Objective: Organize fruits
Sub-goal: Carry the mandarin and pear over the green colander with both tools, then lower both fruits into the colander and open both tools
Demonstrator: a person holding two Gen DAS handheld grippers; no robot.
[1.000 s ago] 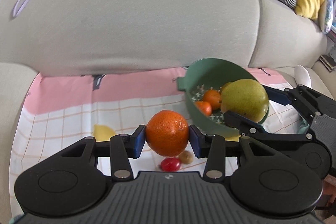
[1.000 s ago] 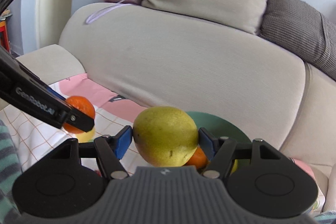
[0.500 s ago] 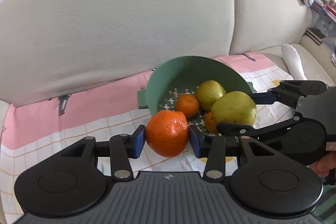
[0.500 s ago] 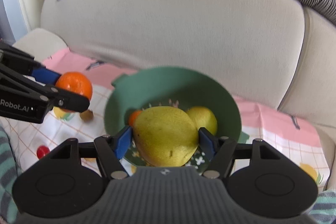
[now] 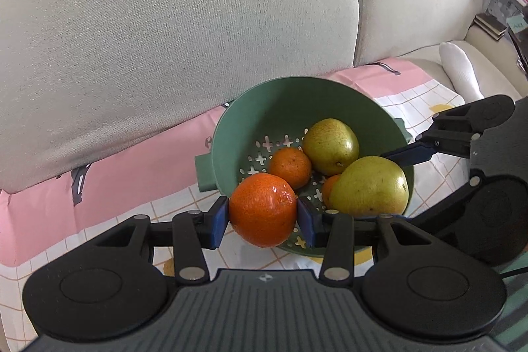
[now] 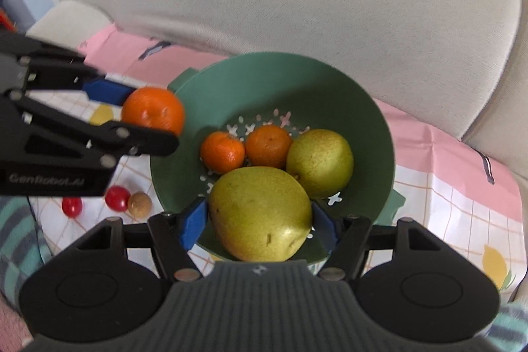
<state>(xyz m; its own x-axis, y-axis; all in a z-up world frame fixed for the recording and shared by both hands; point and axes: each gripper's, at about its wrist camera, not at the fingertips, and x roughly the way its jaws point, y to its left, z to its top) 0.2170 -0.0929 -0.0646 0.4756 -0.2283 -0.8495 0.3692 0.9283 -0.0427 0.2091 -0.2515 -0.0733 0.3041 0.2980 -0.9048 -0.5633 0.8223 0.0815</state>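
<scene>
Fruits hang over the round green plastic colander [image 6: 379,127]: the left gripper [image 5: 263,217] clamps a glossy orange mandarin [image 5: 263,209] above its near-left rim, the right gripper [image 6: 260,221] clamps a yellow-green pear [image 6: 260,213] directly above its basin.

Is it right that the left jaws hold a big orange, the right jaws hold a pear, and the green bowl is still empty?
Not quite: the green bowl is not empty. The right wrist view shows two small oranges and a pear already lying in it. The rest is right: the left gripper holds the big orange, and the right gripper holds a pear.
</scene>
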